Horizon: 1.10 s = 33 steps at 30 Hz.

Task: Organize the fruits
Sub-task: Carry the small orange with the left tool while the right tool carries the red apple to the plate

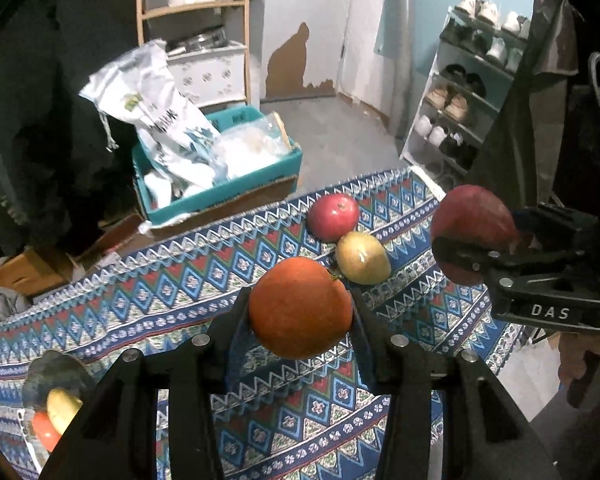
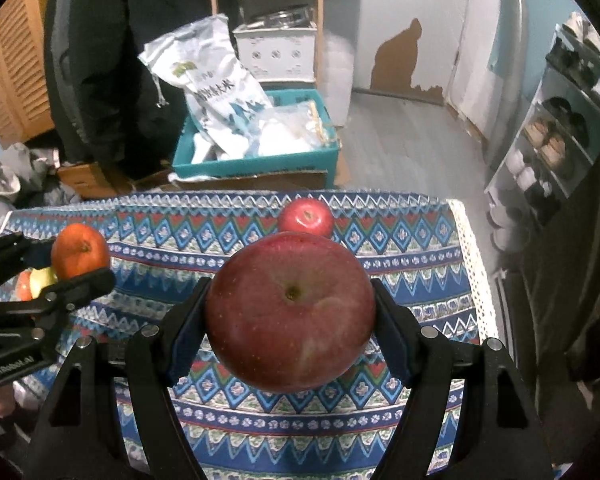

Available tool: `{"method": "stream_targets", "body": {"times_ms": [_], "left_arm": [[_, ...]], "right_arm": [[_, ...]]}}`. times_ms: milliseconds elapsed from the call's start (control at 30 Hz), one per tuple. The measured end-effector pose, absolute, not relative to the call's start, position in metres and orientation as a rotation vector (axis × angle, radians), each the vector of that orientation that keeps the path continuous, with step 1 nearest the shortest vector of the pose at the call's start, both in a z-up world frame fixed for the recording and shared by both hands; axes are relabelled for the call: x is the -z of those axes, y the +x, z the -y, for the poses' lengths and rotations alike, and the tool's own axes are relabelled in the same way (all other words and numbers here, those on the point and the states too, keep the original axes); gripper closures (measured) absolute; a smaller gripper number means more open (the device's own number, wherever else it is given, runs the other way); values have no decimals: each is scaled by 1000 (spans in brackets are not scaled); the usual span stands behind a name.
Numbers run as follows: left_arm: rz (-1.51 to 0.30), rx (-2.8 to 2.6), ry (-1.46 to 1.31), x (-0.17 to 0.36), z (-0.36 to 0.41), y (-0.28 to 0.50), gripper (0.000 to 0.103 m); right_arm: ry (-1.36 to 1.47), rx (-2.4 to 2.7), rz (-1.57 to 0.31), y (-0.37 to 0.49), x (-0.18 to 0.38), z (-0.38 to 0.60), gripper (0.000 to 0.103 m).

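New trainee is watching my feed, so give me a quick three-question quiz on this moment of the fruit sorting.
1. True or false: the left gripper is shut on an orange.
2. What does the right gripper hold?
A. a lemon
B. a big red apple
C. nothing
3. Which two loose fruits lie together on the patterned cloth?

Key: 1 true. 2 B. 3 a small red apple and a yellow-green fruit, touching.

**Table surface and its load**

Table covered by a patterned blue, red and white cloth (image 1: 180, 280); a red apple (image 1: 333, 217) rests near the far edge; a yellow-green fruit (image 1: 363, 257) lies touching it.
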State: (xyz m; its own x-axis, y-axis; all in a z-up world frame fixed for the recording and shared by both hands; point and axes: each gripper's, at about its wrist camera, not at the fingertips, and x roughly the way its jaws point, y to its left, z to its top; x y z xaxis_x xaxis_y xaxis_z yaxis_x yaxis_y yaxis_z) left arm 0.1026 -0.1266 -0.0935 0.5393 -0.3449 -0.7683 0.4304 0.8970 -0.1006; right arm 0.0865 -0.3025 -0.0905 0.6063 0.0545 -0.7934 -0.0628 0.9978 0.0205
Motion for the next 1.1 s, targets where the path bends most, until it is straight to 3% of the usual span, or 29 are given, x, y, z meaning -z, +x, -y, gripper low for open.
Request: {"method": "stream_targets", "body": {"times_ms": [1100], "left_arm": [[-775, 287, 0, 39, -3, 33, 57]], "right_arm": [[-105, -282, -775, 59, 25, 188, 28]]}}
